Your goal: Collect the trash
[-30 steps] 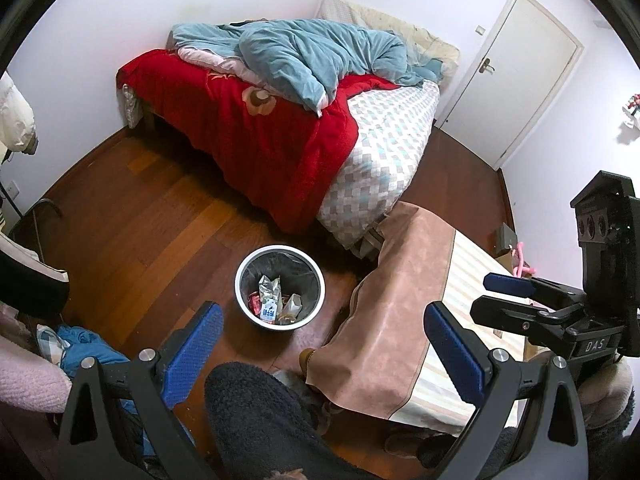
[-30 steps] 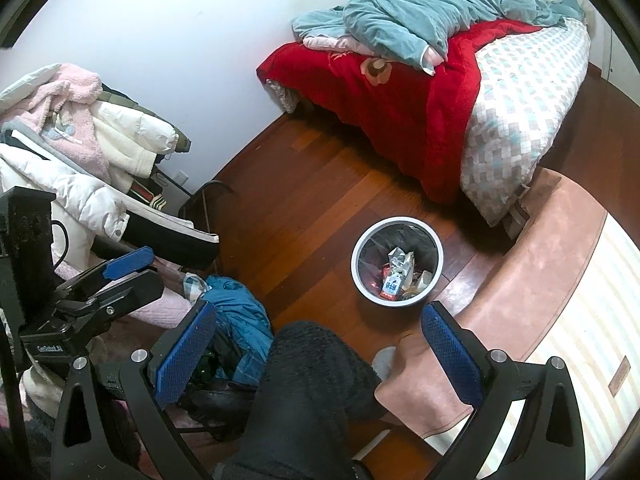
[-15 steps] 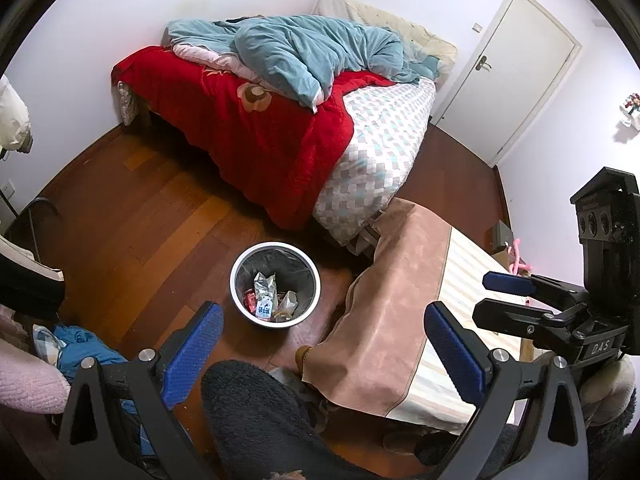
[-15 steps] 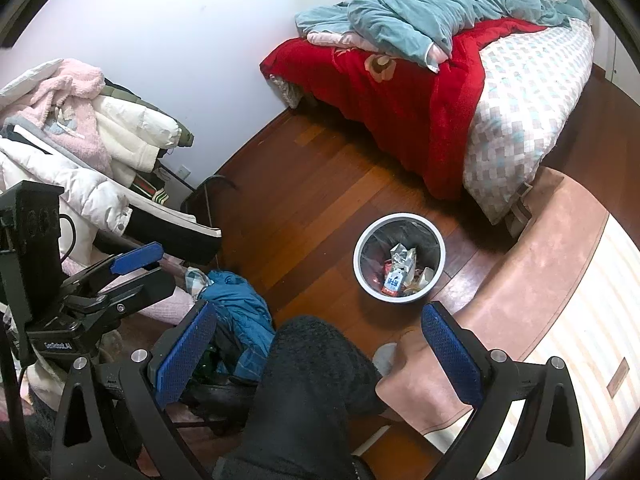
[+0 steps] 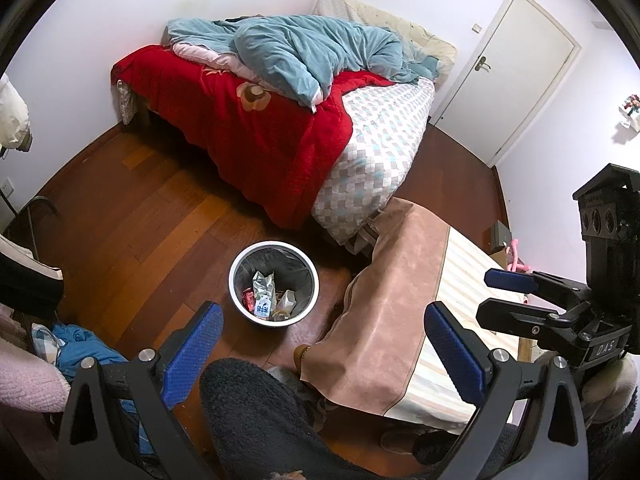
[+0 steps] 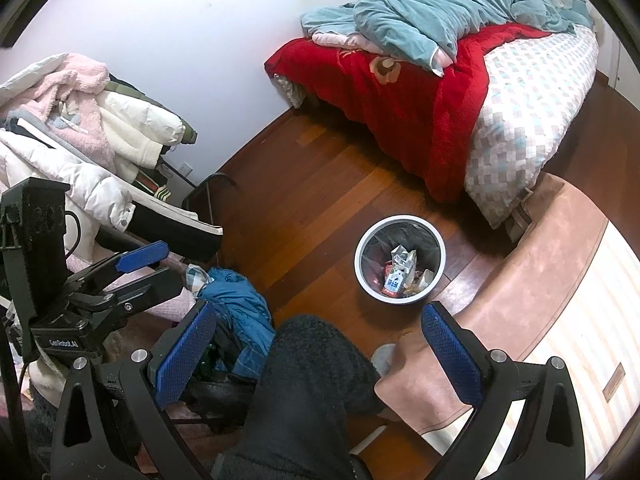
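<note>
both grippers, left gripper [image 5: 323, 350] and right gripper [image 6: 318, 348], gape empty above the trash bin [image 5: 273, 282]; approach its rim squarely.

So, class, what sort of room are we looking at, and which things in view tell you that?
Most likely a home bedroom: a bed with a red blanket and a rumpled blue duvet, coats heaped at the side, and a small waste bin holding wrappers on the wooden floor.

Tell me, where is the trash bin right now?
The trash bin stands on the wooden floor near the middle of both views, in front of the red-blanketed bed and beside the cloth-covered table.
</note>
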### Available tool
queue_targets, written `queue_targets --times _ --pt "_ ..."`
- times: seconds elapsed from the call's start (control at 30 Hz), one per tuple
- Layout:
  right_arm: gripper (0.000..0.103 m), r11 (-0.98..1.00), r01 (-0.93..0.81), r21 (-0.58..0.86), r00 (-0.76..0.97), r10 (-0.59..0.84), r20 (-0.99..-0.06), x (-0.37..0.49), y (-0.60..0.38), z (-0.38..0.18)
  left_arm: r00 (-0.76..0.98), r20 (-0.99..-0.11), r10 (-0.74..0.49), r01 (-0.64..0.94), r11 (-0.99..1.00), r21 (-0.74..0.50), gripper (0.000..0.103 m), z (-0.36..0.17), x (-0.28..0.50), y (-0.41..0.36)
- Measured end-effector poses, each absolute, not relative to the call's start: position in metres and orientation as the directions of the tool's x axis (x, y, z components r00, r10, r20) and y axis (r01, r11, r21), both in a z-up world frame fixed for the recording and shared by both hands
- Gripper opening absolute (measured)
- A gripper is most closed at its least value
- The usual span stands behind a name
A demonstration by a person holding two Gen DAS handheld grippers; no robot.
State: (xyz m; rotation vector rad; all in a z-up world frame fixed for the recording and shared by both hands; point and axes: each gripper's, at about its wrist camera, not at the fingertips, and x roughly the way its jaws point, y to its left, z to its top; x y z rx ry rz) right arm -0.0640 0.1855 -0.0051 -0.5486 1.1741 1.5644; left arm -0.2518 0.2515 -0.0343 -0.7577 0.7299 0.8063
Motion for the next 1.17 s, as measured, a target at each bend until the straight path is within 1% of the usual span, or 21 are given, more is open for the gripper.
queue_targets --times 1.17 --pt "0.103 0.008 -0.918 0.396 -0.347 0.467 -0.813 -0.068 0.176 0.003 0.516 -0.782 0.35 -0.808 0.501 -0.309 0.103 -0.022 -0.253 0.245"
